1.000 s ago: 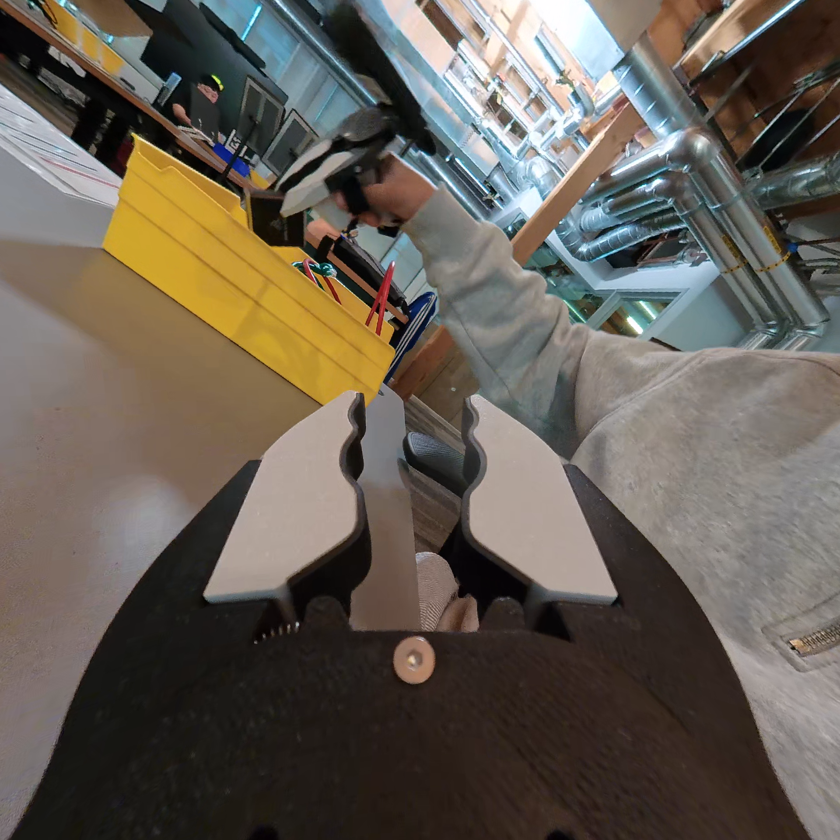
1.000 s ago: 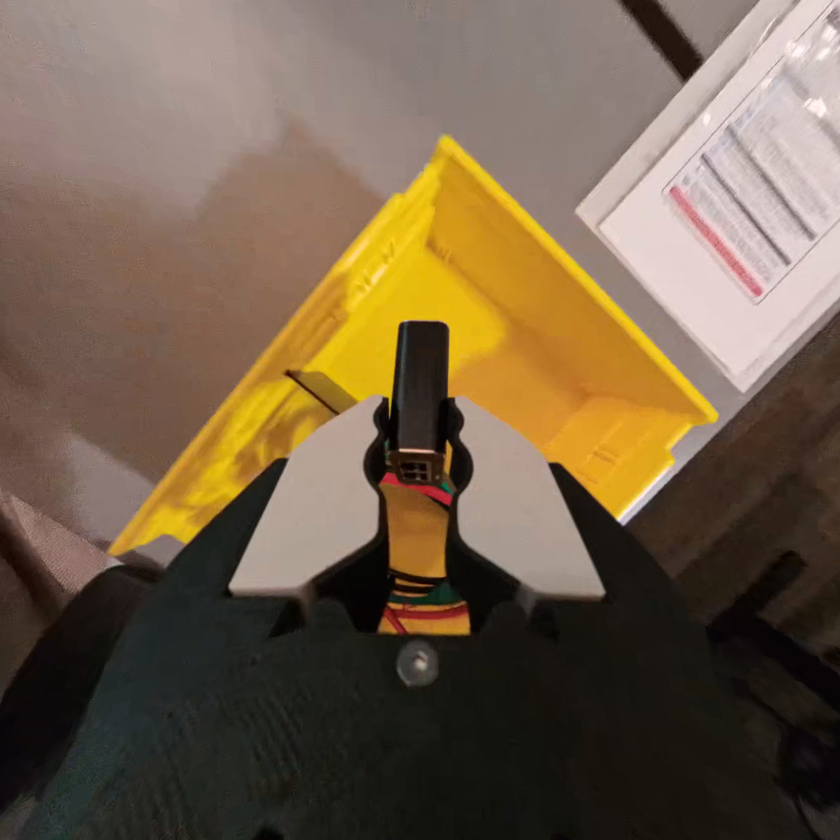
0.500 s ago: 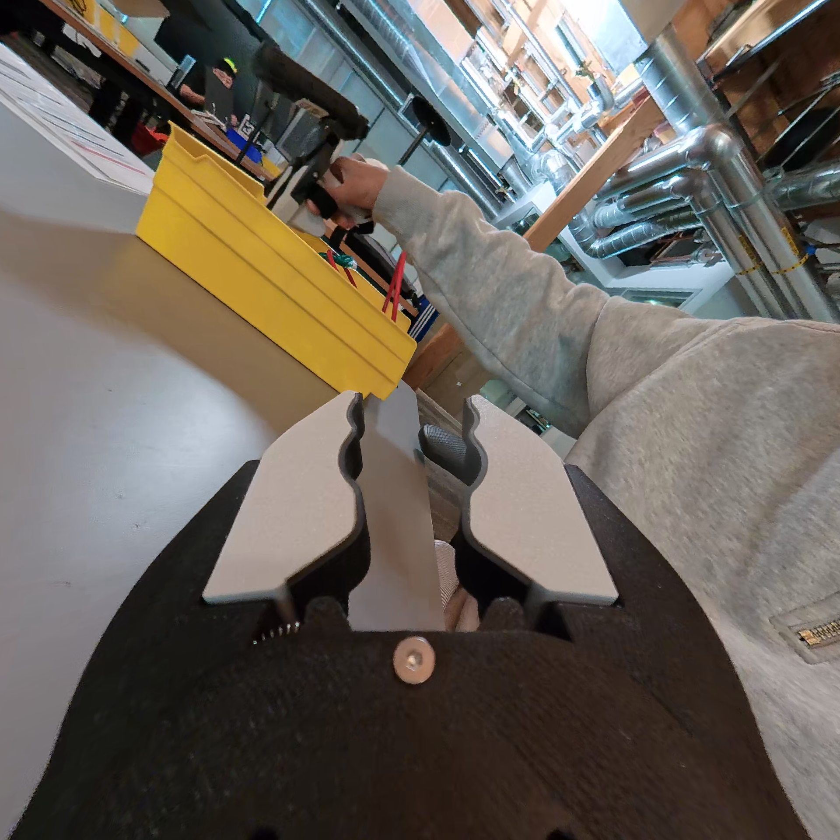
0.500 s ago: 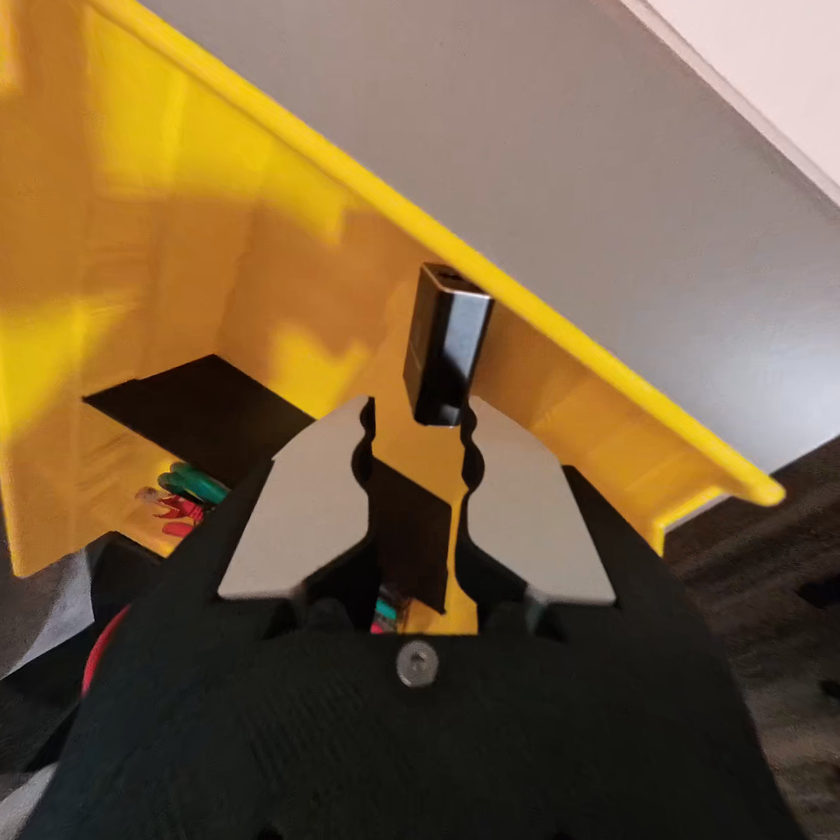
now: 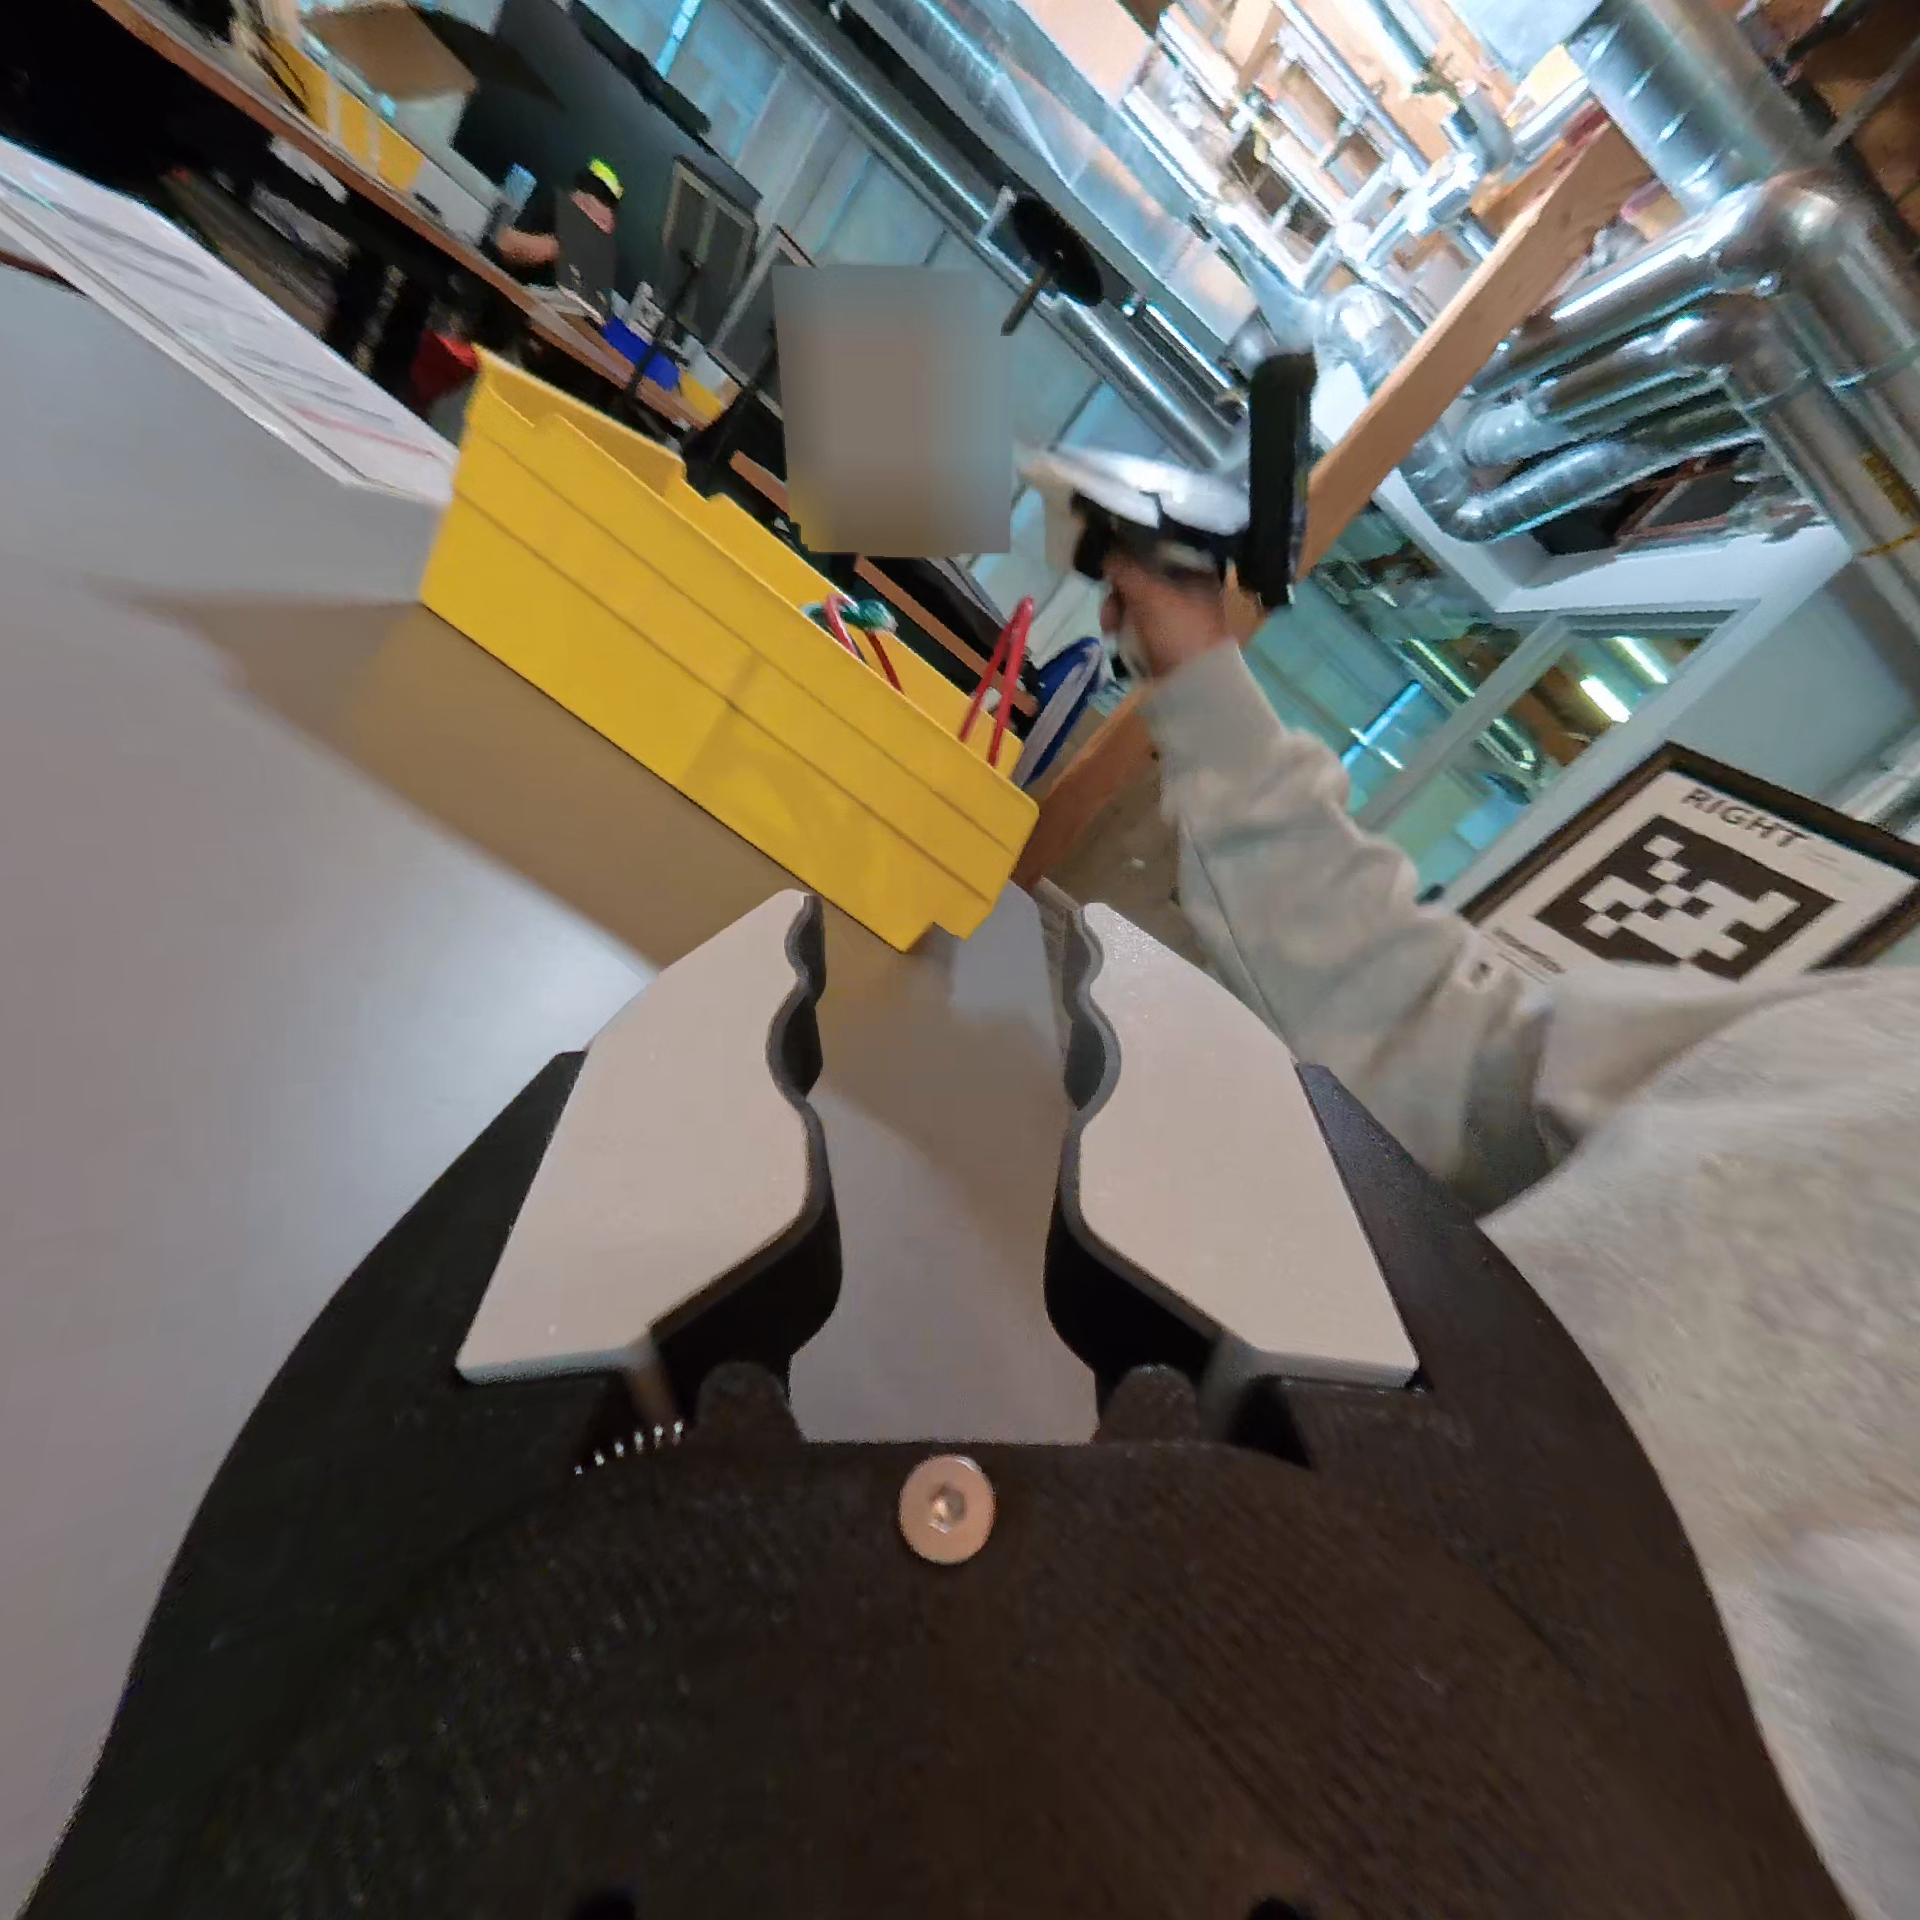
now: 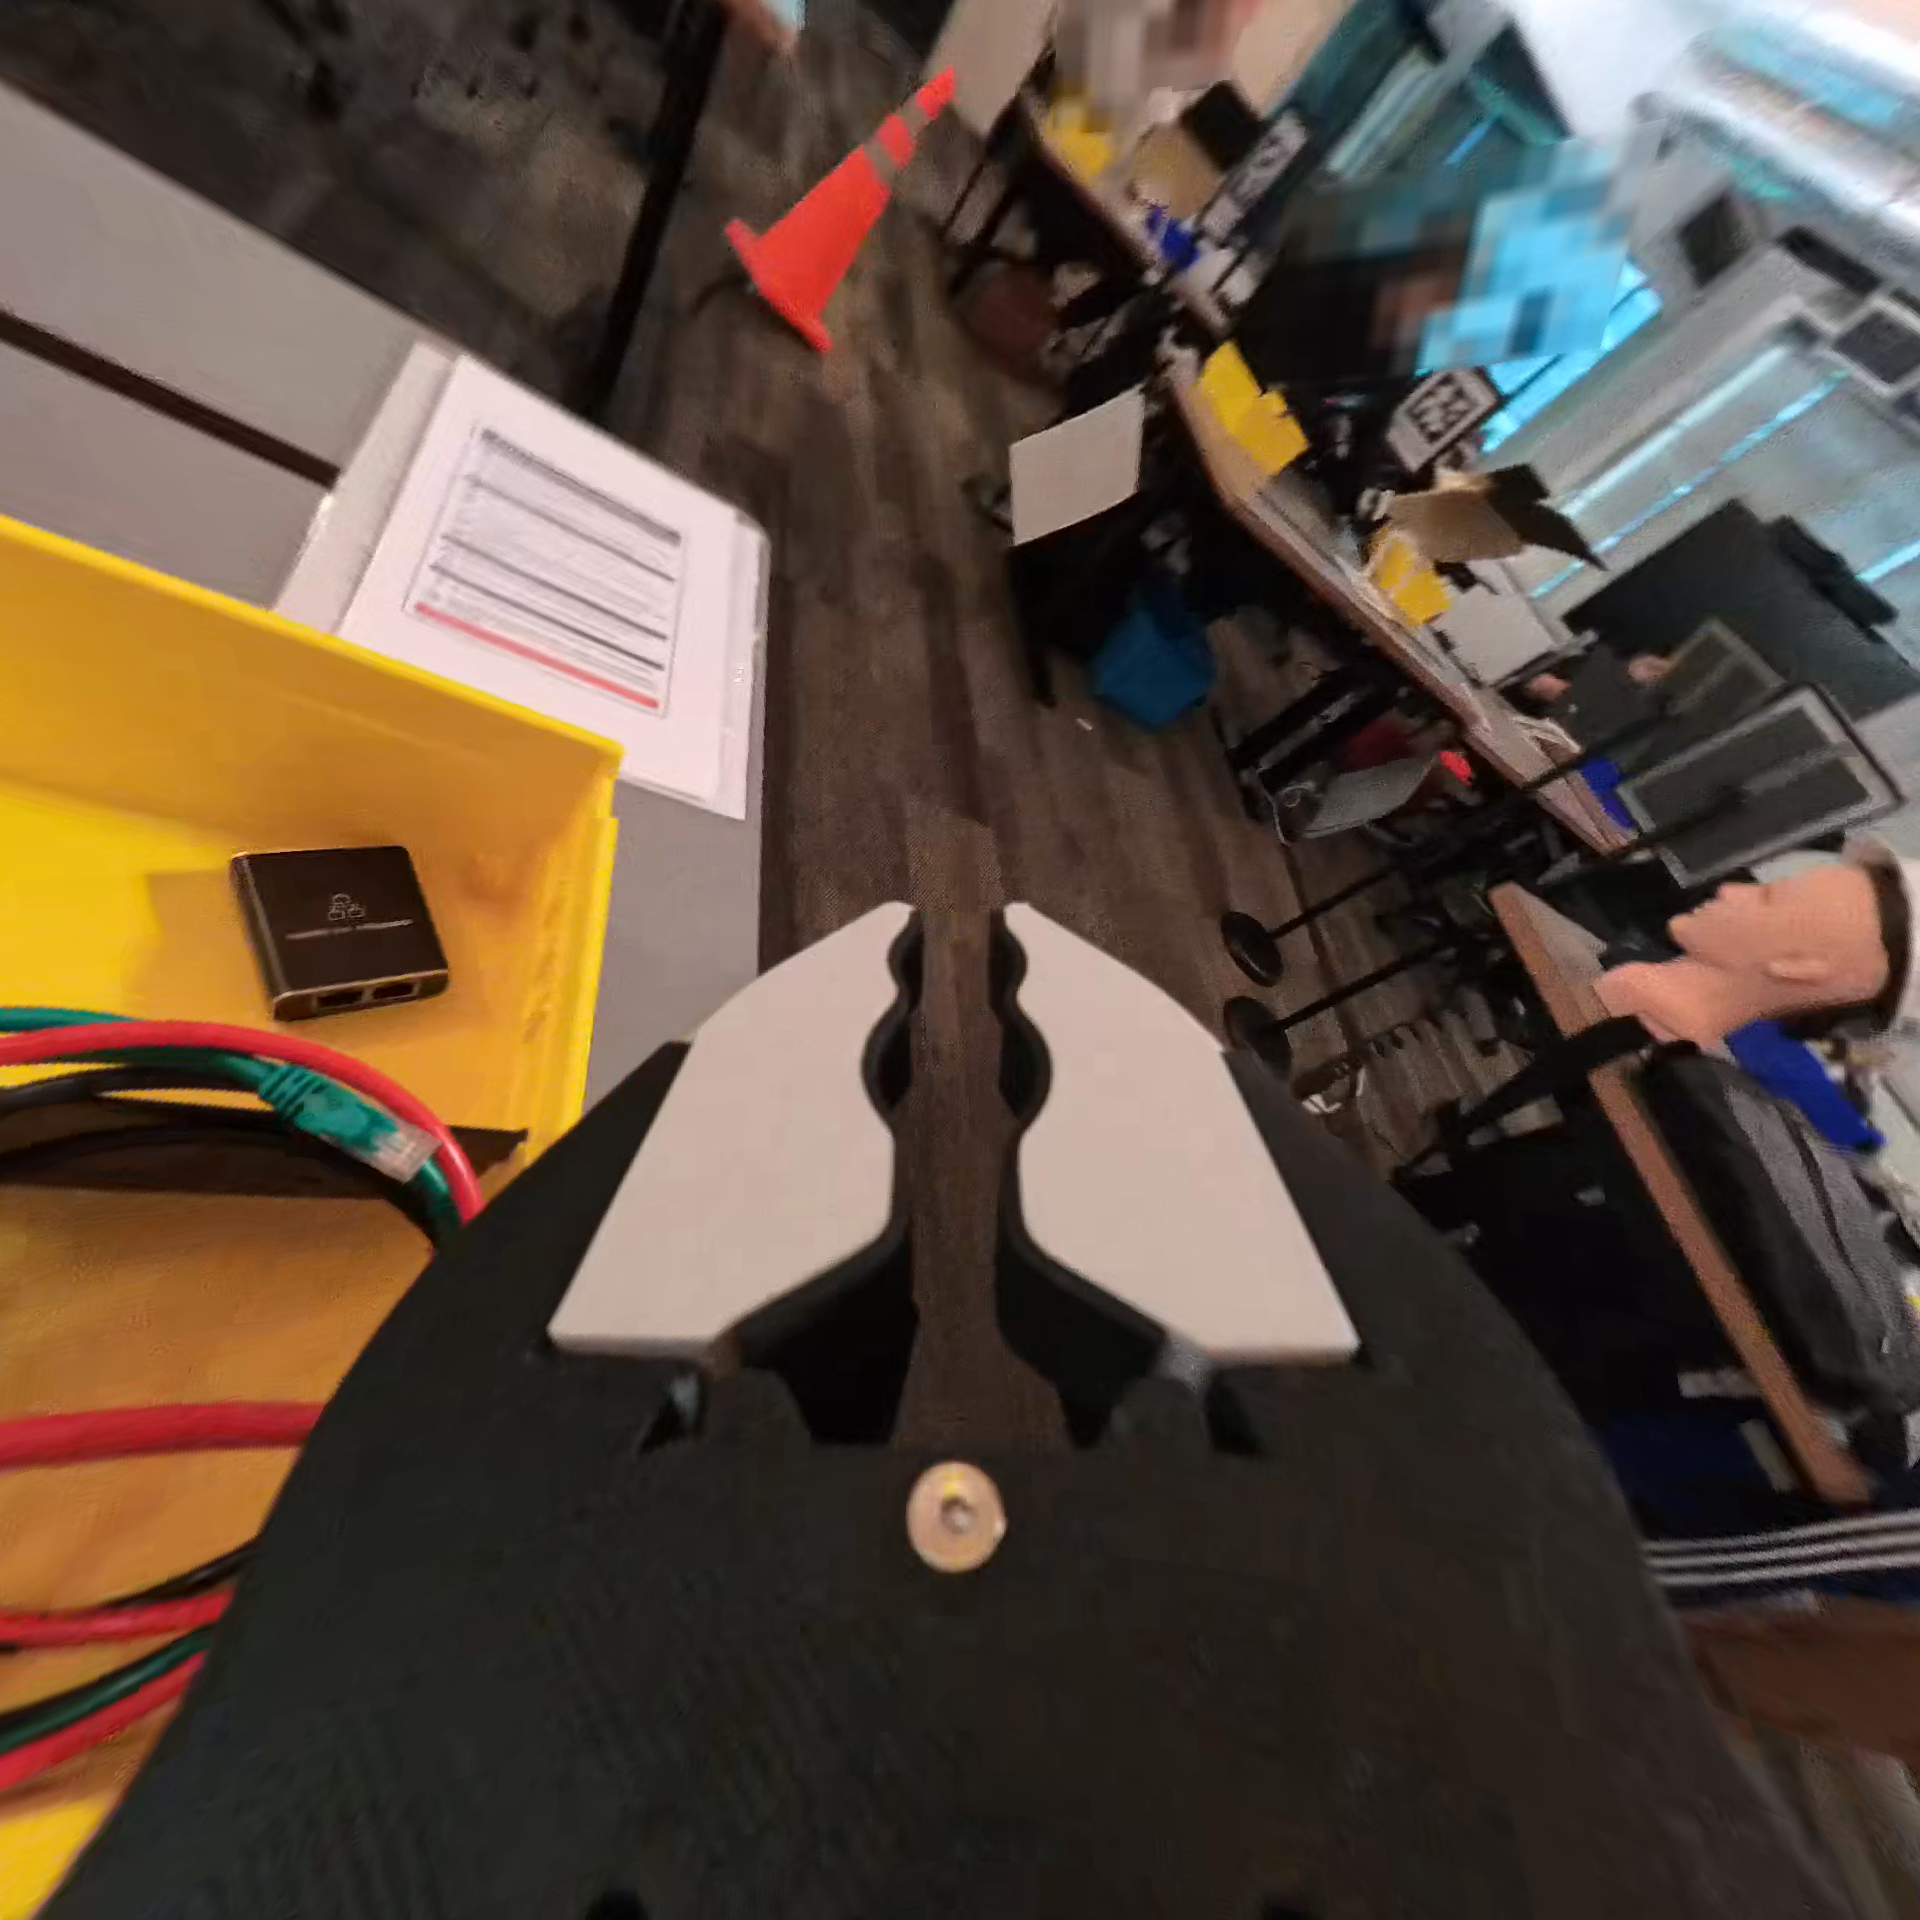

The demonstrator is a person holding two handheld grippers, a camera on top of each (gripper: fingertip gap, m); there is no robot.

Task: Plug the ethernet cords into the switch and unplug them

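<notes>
Right gripper [image 6: 961, 914]: jaws parted, empty, raised beside the yellow bin [image 6: 312, 686]. Left gripper [image 5: 940, 925]: parted, empty, low over the table [image 5: 208, 987] short of the bin. Switch [image 6: 338, 930]: flat inside the bin, ports facing the unplugged green cord [image 6: 353, 1117] and red cord [image 6: 156, 1418], apparently stowed.

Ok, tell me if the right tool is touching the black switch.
Apart. The right wrist view shows the right tool open and empty, off past the yellow bin's edge, while the switch lies inside it.
</notes>
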